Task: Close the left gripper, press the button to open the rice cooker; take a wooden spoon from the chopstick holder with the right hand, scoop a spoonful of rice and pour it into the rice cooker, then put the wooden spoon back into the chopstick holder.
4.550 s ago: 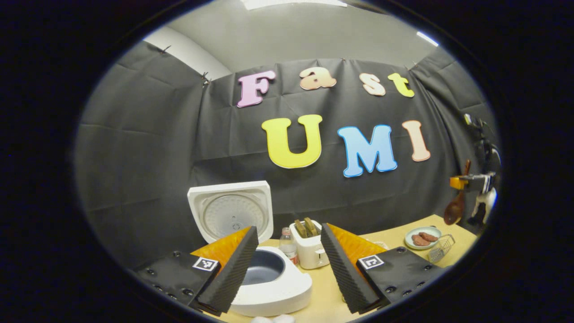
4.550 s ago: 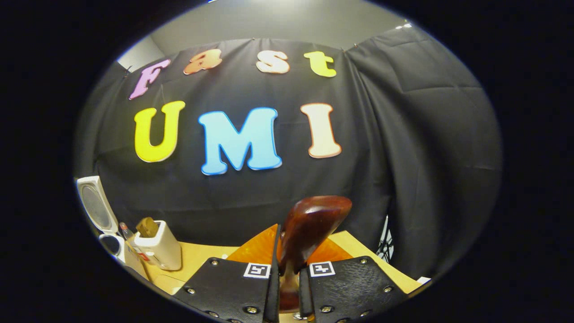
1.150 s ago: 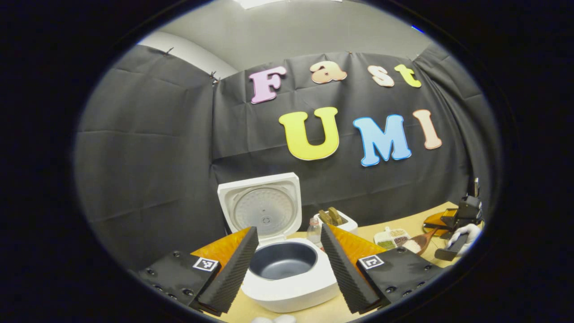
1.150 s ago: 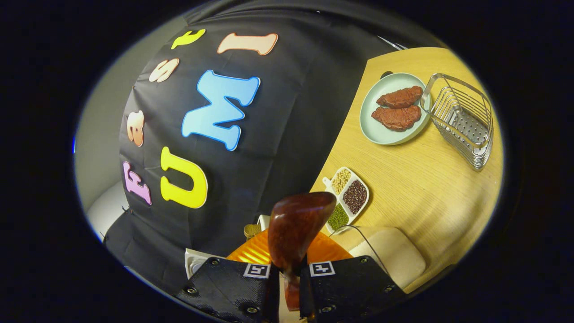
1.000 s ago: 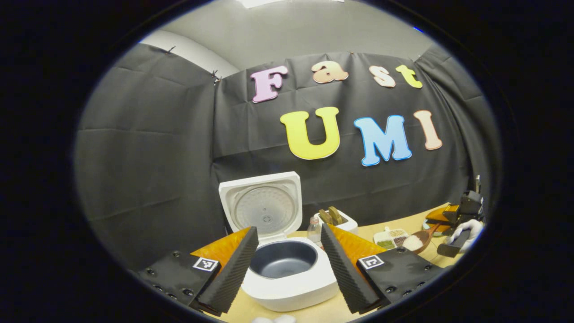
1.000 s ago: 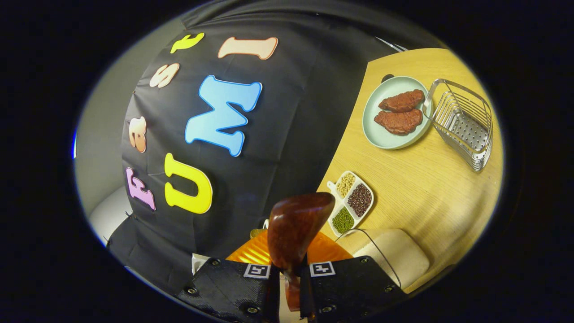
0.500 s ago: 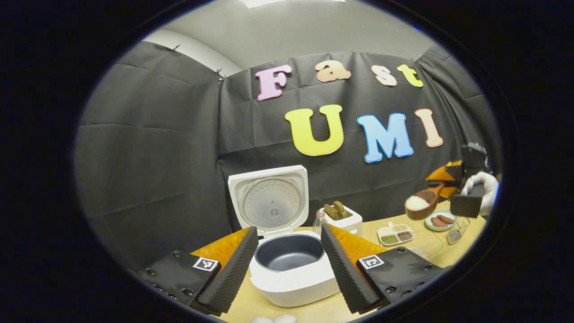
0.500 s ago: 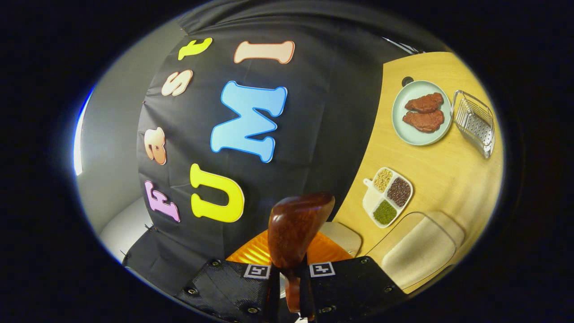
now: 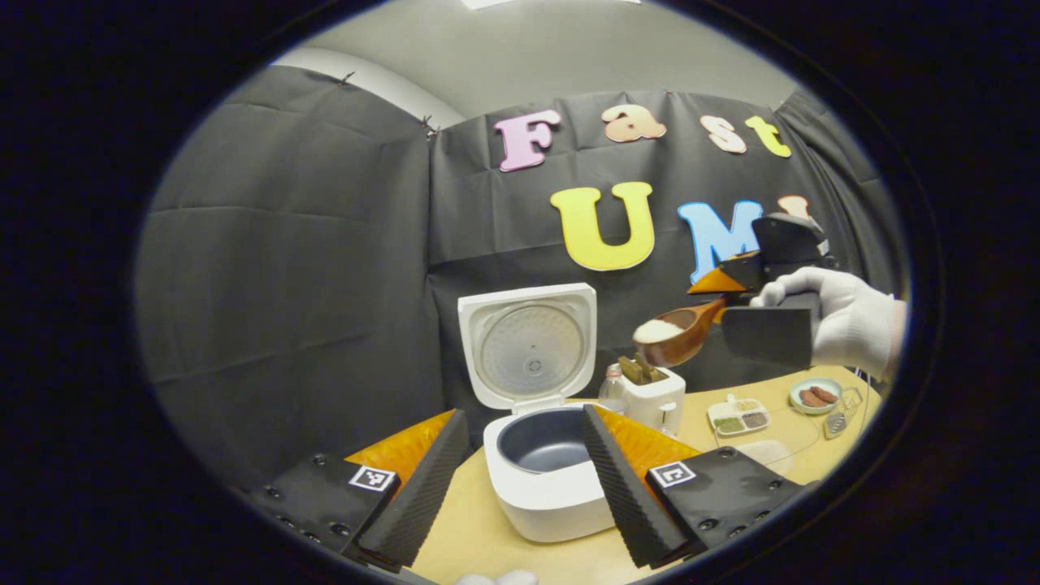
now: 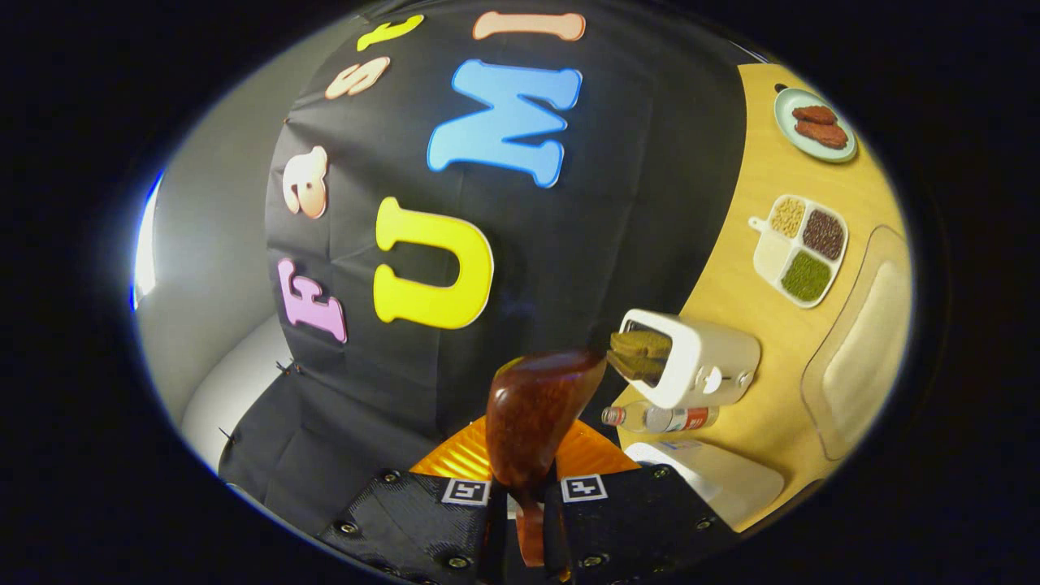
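Left gripper [image 9: 520, 455]: low in the foreground of the left gripper view, fingers spread wide apart, gripping nothing — framing the cooker's pot.
Rice cooker [image 9: 546, 479]: white, on the wooden table [image 9: 479, 536] just beyond the left gripper's tips; lid [image 9: 528, 345] swung fully up and back, dark inner pot [image 9: 540, 439] exposed.
Right gripper [image 10: 523, 508]: fingers pressed together on the handle of the wooden spoon [image 10: 532, 418], clamped close to the bowl; in the left gripper view, held by a white-gloved hand [image 9: 845, 317] up in the air at the right.
Rice [image 9: 656, 330]: white heap sitting in the spoon's bowl, carried level — above the toaster, to the right of the raised lid.
Toaster [image 9: 654, 398]: white, two brown slices standing in its slots, behind and right of the cooker; plastic bottle [image 9: 611, 388] just beside it.
Divided dish [image 9: 738, 414]: white, compartments of grains and beans, farther right on the table.
Plate [image 9: 815, 394]: pale green, two reddish-brown pieces on it, near the far right edge.
Wire rack [image 9: 841, 402]: metal, just beside the plate.
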